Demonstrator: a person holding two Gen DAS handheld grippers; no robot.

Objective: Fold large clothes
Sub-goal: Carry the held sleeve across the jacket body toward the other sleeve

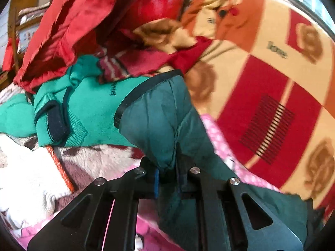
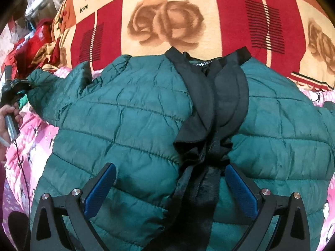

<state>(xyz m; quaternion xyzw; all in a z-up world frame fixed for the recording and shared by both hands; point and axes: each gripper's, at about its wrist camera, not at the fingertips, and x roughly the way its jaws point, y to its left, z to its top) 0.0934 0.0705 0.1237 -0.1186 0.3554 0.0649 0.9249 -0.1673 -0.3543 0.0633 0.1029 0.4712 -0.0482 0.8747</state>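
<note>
A dark green quilted jacket (image 2: 129, 125) lies spread on a pink sheet (image 2: 31, 138), collar toward a rose-patterned blanket (image 2: 167, 21) on the far side. The left gripper (image 1: 167, 173) is pinched on the jacket's sleeve cuff at the left edge. The right gripper (image 2: 170, 188) is spread wide over the jacket's near hem. A heap of clothes (image 1: 83, 62) crowds the left side.
</note>
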